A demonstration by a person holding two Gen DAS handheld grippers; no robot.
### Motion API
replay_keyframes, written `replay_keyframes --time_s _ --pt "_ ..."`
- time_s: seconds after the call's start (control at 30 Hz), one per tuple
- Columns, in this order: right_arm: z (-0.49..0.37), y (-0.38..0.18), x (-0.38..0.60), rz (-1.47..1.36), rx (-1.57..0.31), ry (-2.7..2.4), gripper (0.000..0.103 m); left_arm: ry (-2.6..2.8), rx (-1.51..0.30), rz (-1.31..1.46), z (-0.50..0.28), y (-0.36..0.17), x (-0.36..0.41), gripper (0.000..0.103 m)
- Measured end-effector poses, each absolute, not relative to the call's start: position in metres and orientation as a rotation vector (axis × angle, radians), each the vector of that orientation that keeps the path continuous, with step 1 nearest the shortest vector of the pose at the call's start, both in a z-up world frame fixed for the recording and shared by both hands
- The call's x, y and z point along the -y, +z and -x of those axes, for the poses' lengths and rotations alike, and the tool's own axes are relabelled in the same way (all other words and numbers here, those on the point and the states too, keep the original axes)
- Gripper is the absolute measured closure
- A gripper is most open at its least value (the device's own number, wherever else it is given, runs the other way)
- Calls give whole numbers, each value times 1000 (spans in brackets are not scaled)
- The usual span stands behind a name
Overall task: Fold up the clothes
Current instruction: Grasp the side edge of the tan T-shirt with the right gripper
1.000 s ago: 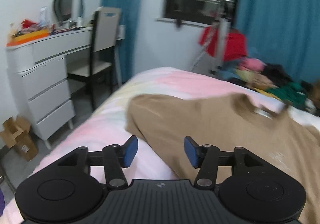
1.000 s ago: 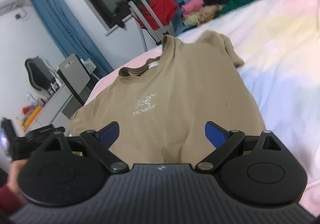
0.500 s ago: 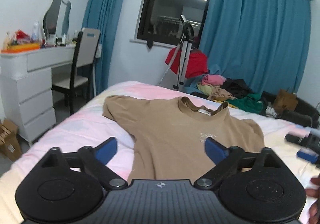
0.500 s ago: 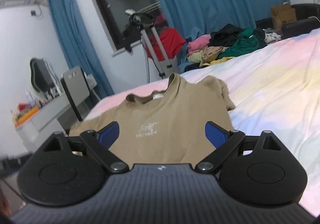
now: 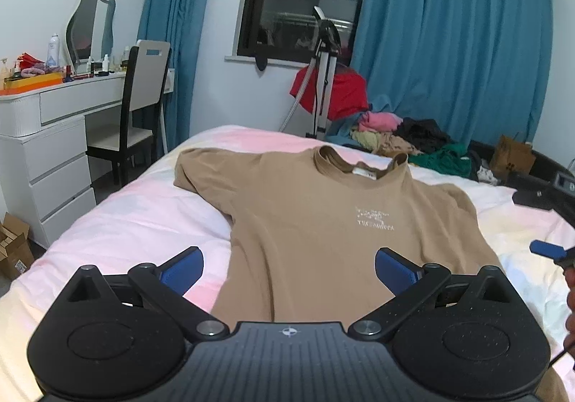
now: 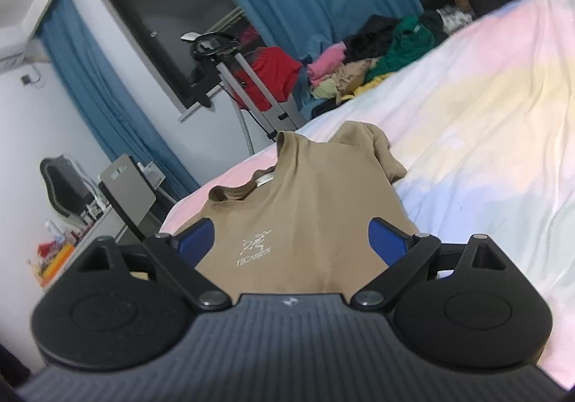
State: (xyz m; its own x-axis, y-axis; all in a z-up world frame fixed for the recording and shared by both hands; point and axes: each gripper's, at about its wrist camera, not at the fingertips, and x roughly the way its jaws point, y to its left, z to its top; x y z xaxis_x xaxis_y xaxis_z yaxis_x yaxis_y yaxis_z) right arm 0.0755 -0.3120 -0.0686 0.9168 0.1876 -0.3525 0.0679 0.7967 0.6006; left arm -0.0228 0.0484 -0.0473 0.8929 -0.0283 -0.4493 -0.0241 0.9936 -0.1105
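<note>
A tan T-shirt (image 5: 323,222) with a white chest logo lies spread face up on the pastel bed sheet (image 5: 136,222), collar toward the far edge. It also shows in the right wrist view (image 6: 305,208). My left gripper (image 5: 289,267) is open and empty, above the shirt's lower left part. My right gripper (image 6: 293,238) is open and empty, above the shirt's lower chest, and its view is tilted. A blue pad and the dark body of the right gripper (image 5: 548,251) show at the right edge of the left wrist view.
A white dresser (image 5: 46,150) with a mirror and a chair (image 5: 140,114) stand left of the bed. A garment steamer stand (image 5: 323,78) with red cloth and a pile of clothes (image 5: 406,136) are beyond the far edge. A cardboard box (image 5: 14,251) is on the floor.
The left gripper opened wide and drew back from the shirt's left sleeve area to face the whole shirt. The right gripper stayed open and its view tilted.
</note>
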Motion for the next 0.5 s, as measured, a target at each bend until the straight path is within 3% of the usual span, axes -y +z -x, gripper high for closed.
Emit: replay_keyframes --time_s 0.33,0.5 --pt "-108 -98 336 -773 -467 -3 9 29 -511 72 10 -68 -43 0" --pt "-130 -117 372 -986 -476 -16 9 73 -522 94 7 -73 -52 0"
